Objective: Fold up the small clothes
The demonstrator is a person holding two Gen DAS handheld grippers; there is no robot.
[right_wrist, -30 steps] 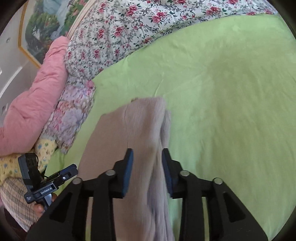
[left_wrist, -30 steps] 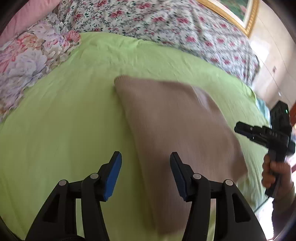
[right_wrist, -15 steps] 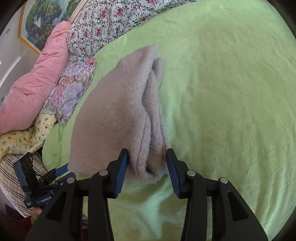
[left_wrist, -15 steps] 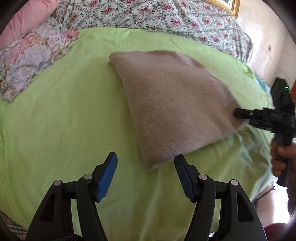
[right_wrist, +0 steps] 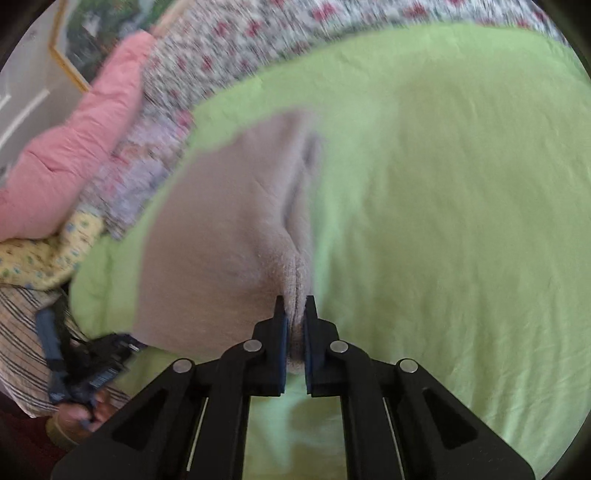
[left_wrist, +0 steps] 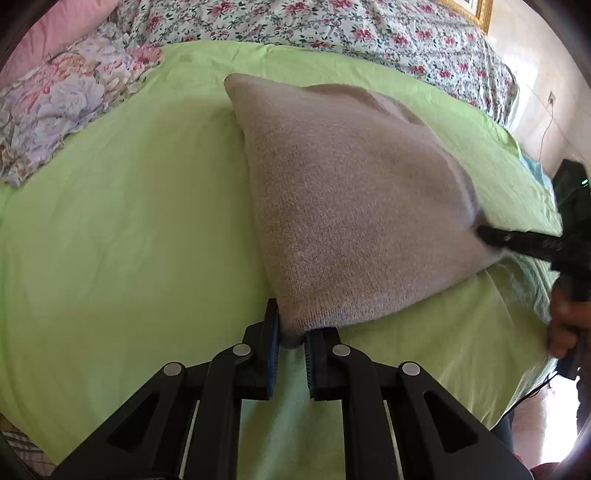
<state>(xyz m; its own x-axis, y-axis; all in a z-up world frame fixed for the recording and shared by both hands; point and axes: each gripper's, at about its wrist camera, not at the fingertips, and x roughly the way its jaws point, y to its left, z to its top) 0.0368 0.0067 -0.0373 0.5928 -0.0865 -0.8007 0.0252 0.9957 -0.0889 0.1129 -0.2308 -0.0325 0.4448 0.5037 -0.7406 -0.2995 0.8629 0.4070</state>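
A folded beige knitted garment [left_wrist: 351, 199] lies on the green bed sheet [left_wrist: 122, 229]. My left gripper [left_wrist: 291, 332] is shut on its near corner. In the left wrist view the right gripper [left_wrist: 487, 234] grips the garment's right corner. In the right wrist view my right gripper [right_wrist: 294, 317] is shut on the bunched edge of the same garment [right_wrist: 221, 236], and the left gripper [right_wrist: 99, 365] shows at the lower left, blurred.
A floral quilt [left_wrist: 332, 26] and a pink pillow [right_wrist: 74, 147] lie at the head of the bed. A flowered pillow [left_wrist: 66, 96] sits at the left. The bed's edge is near both hands. The right wrist view is motion-blurred.
Both grippers were open around the garment's corners half a second ago. Now both have closed on the fabric. The garment has been laid flat on the sheet.
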